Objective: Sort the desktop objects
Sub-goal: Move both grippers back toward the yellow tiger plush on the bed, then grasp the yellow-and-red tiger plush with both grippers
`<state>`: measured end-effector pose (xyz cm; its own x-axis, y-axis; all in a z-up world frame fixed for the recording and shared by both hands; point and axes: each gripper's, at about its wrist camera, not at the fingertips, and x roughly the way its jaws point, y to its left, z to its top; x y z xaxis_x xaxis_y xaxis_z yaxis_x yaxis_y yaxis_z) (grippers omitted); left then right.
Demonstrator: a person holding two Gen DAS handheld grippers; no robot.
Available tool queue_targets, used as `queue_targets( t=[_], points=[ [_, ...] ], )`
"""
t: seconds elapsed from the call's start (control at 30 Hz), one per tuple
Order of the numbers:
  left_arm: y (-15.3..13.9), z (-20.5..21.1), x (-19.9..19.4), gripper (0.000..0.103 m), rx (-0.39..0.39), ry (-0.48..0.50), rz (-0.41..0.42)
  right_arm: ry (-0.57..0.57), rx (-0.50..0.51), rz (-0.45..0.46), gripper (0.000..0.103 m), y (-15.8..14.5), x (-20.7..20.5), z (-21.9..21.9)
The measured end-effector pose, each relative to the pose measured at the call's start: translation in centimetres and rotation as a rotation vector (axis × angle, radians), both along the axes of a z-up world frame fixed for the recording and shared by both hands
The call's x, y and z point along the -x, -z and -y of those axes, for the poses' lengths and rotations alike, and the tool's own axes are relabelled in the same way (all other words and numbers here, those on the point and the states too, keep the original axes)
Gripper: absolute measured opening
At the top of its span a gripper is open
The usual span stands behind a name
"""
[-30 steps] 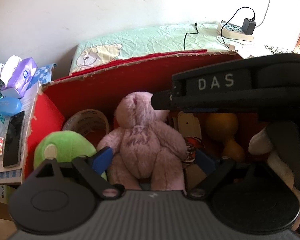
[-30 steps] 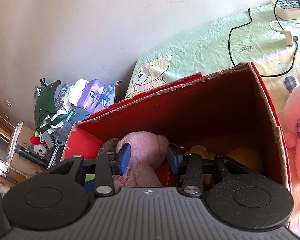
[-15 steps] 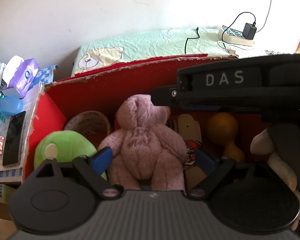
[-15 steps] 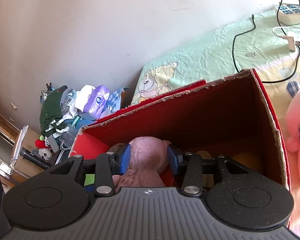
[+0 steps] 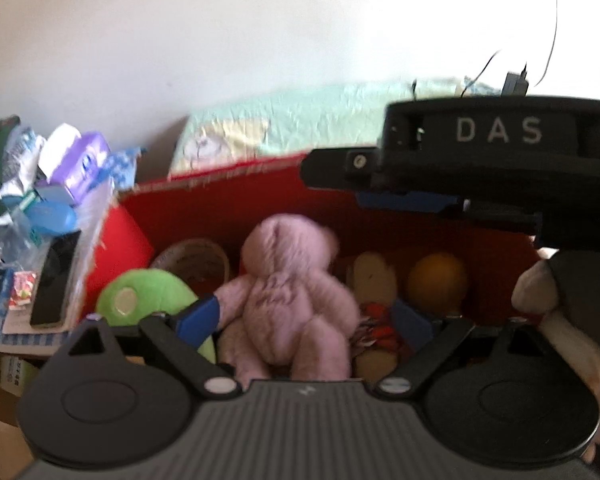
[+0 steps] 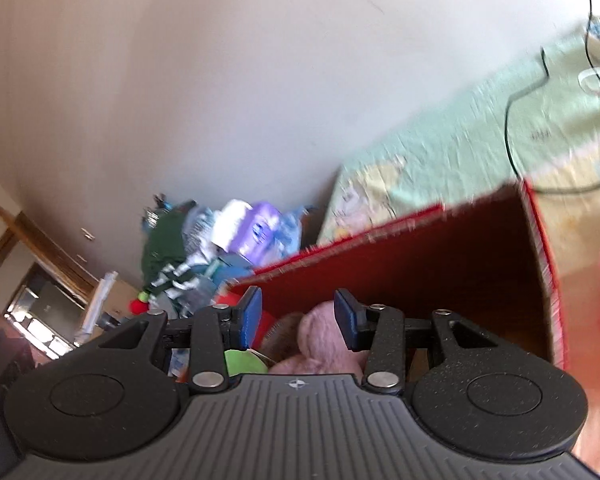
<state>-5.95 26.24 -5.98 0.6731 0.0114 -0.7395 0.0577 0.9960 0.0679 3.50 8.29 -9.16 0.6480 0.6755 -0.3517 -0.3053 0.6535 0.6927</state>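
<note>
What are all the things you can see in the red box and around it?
Red box: one, red cardboard, centre.
Teddy bear: one, dusty pink, mid-box.
Green plush: one, green, left of the bear.
Tape roll: one, beige, behind the green plush.
Orange round thing: one, right part of box.
Tissue pack: one, purple, pile left of box.
Black phone: one, left of box.
Bedsheet: one, pale green, behind box.
Left gripper: open, in front of the bear.
Right gripper: open, above the box.
</note>
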Motion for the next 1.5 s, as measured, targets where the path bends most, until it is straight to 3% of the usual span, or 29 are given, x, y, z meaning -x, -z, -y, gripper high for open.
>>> queue_targets(
  t=[0.27, 0.83, 1.1, 1.2, 1.5],
  points=[
    [-3.2, 4.1, 0.5, 0.094, 0.083, -0.018, 0.042, 0.044, -0.121, -0.003, 0.045, -1.0, 1.3, 7.4],
    [-3.8, 17.9, -3.6, 0.095, 0.044, 0.071, -0.024, 0.196, -0.133, -0.062, 0.045, -0.6, 2.6, 22.0],
    [-1.8, 23.1, -5.2, 0.095, 0.045, 0.122, -0.073, 0.264, -0.097, -0.054, 0.046, -0.2, 2.8, 27.2],
    [-0.7, 24.8, -5.7, 0.095, 0.051, 0.137, -0.098, 0.292, -0.072, -0.052, 0.051, 0.0, 3.0, 28.9],
    [2.2, 28.6, -7.6, 0.095, 0.133, 0.188, -0.170, 0.379, -0.036, -0.074, 0.052, 0.9, 3.6, 33.8]
  ],
)
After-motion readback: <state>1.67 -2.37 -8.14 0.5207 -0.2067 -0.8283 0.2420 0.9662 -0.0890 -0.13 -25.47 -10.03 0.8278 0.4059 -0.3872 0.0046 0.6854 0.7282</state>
